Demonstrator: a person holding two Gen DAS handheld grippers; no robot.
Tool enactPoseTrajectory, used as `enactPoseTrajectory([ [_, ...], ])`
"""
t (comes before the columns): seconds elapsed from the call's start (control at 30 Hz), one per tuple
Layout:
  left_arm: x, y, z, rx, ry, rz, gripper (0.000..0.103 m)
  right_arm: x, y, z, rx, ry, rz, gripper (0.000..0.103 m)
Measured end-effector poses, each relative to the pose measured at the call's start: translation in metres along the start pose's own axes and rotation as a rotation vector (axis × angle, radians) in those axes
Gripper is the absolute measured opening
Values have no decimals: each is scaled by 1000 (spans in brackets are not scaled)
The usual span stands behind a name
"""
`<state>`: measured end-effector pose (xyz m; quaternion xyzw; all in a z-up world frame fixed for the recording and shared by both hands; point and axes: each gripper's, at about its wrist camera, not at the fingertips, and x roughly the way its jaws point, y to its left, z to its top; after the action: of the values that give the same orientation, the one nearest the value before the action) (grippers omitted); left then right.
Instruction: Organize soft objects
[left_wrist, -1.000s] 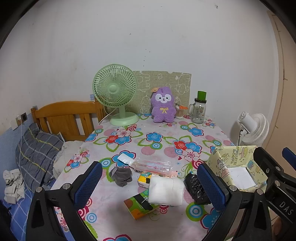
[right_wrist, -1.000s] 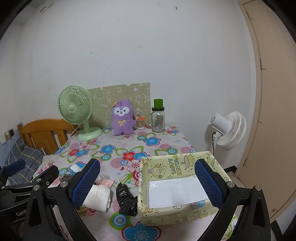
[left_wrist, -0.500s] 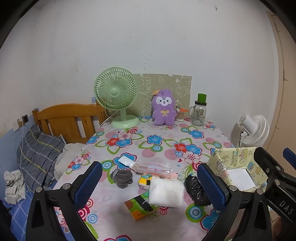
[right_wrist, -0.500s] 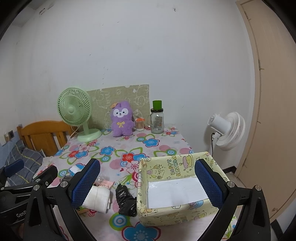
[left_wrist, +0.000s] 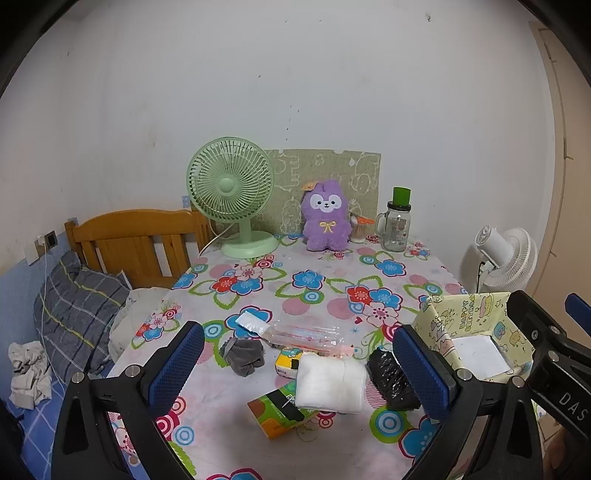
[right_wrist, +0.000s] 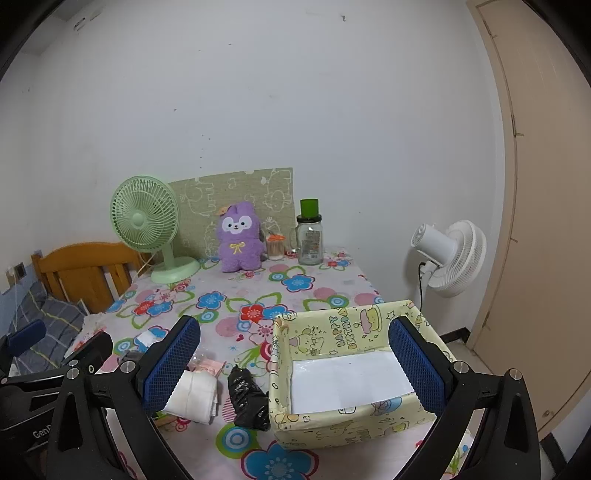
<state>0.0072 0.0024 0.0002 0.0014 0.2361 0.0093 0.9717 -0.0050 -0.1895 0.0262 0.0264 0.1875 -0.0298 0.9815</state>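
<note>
Both grippers hung above the near edge of the table (left_wrist: 332, 273), each pointing forward over the flowered cloth. The left gripper (left_wrist: 299, 363) had its blue-padded fingers (left_wrist: 179, 360) spread wide and held nothing; seen along its axis, the fingers framed the cluster of loose items without touching any of them. The right gripper (right_wrist: 293, 365) was likewise spread wide and empty, its fingers (right_wrist: 415, 363) straddling the yellow paper box (right_wrist: 334, 430) from above, apart from its walls.

The soft things lay together on the near part of the table, left of the box. A folded white cloth (left_wrist: 330, 384) rested partly on a green and orange packet (left_wrist: 277, 408), with a small yellow carton (left_wrist: 288, 363) just behind it. A crumpled black plastic bag (left_wrist: 388, 374) sat just beside the cloth, between it and the box. A bunched grey cloth (left_wrist: 243, 356) lay to the left, near a clear plastic sleeve (left_wrist: 306, 334) and a small white sachet (left_wrist: 251, 321).

The box stood open at the table's right front corner, showing only a white sheet (right_wrist: 349, 378) on its floor. A purple plush toy (left_wrist: 325, 216) sat upright at the far edge, between a green desk fan (left_wrist: 231, 184) and a glass jar with a green lid (left_wrist: 397, 225).
</note>
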Motion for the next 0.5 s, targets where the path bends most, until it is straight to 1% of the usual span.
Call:
enactPoseTrajectory([
  [0.5, -7, -1, 1, -2, -20, -4, 102, -7, -1, 1, 1, -18, 1, 103],
])
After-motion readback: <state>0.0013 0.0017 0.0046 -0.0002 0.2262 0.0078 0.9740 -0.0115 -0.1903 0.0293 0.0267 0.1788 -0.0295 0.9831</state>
